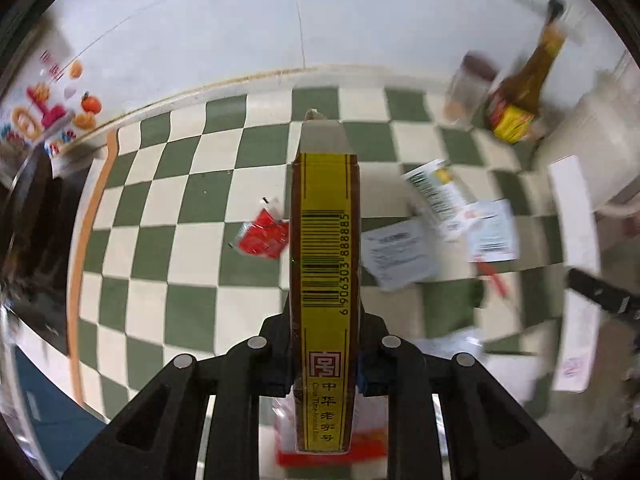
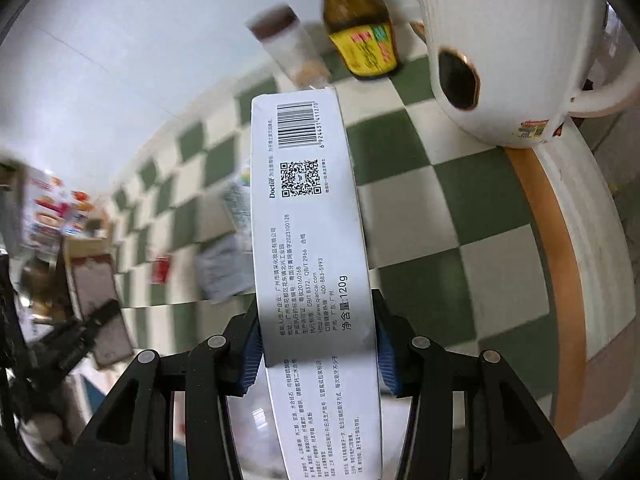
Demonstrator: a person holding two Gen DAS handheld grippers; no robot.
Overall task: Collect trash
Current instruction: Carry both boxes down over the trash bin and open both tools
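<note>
Above the green-checked tablecloth point(image 1: 192, 200), left gripper point(image 1: 324, 364) clamps a yellow-brown carton point(image 1: 324, 240), right gripper point(image 2: 318, 356) a white toothpaste box point(image 2: 312, 240), both lengthwise ahead; red wrapper point(image 1: 262, 236) lies left of the carton.

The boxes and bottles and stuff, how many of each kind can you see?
Boxes held in tools: 2 (yellow box, white box)
Bottles: 1 (brown bottle)
Jars: 1 (jar)
Kettles: 1 (white kettle)
Red wrappers: 1 (red wrapper)
Total: 6

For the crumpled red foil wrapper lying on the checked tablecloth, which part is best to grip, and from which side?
Grip the crumpled red foil wrapper probably across its raised, wrinkled middle, coming from above: it lies flat on the green-and-cream checked tablecloth, so the edges offer little for the jaws.
</note>
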